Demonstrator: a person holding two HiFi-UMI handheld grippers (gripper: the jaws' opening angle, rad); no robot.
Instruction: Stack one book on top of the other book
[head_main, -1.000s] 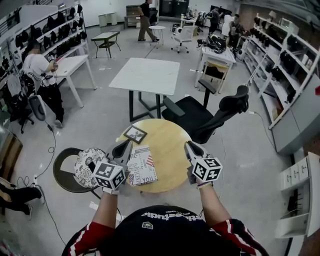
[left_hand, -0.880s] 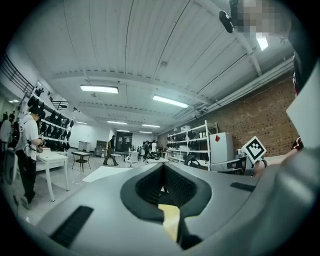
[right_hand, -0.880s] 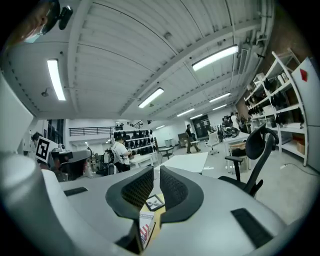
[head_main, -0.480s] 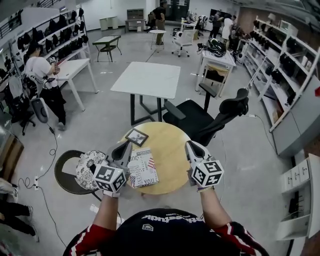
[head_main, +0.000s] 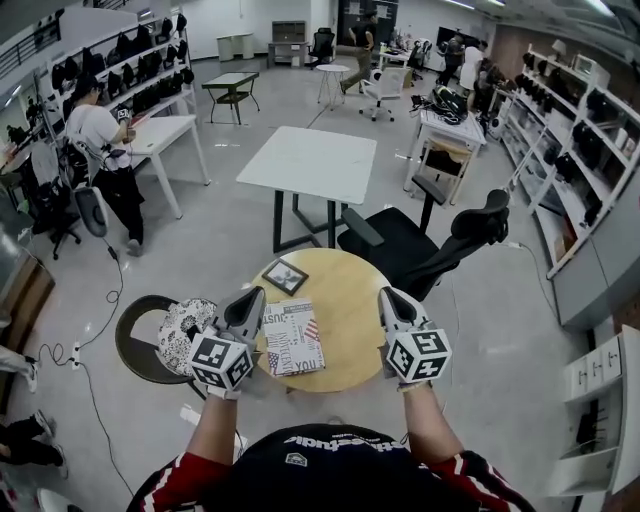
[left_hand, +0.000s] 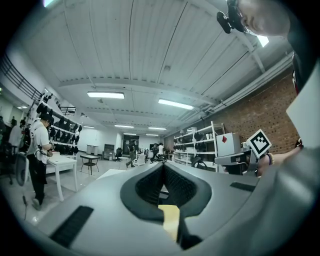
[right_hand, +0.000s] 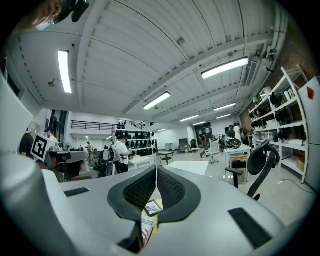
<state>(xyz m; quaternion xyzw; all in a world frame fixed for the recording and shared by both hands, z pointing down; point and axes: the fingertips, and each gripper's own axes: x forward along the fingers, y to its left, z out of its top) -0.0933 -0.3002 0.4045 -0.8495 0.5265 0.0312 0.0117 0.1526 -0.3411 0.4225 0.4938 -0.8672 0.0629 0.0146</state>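
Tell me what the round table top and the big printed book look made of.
Round table top: likely wood or wood laminate, since it is pale tan and matt with no glare. Printed book: probably a paper or card cover, flat and printed with lettering and a flag; finish unclear.

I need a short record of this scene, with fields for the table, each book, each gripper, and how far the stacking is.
table: round, wooden top
large book: flat on the table's left part, printed cover up
small book: flat on the table, beyond the large book, not on it
left gripper: over the table's left edge, fingers closed, empty
right gripper: over the table's right edge, fingers closed, empty
stacking: not done, both books lie separately
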